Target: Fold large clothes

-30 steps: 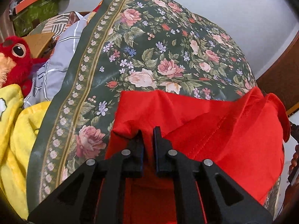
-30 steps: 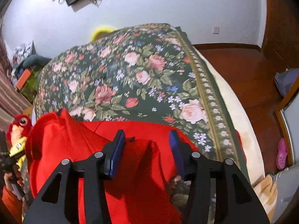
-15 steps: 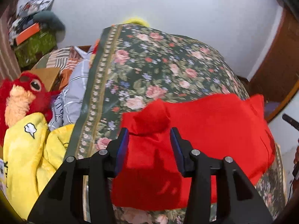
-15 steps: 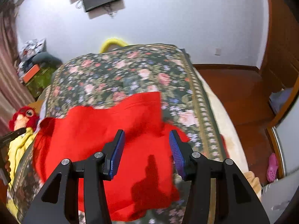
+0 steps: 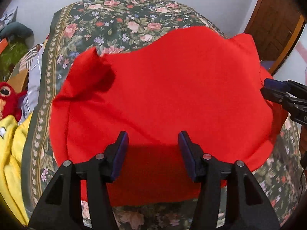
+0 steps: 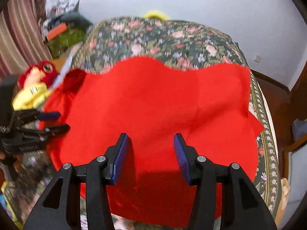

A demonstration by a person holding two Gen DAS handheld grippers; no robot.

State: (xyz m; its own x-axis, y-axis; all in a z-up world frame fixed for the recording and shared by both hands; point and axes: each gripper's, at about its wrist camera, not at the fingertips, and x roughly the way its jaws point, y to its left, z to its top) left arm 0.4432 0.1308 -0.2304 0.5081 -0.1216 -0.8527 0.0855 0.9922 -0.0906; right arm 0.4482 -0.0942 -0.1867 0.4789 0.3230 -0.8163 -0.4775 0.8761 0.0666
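Red garment [image 5: 163, 88] lies beneath both grippers' spread fingers [image 5: 120, 151].

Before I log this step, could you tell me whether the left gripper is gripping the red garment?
No, the left gripper is open above the red garment.

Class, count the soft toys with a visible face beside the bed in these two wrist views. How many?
1. A red plush toy with a big eye sits left of the floral bedspread, above the yellow blanket. Others may be hidden in the clutter.
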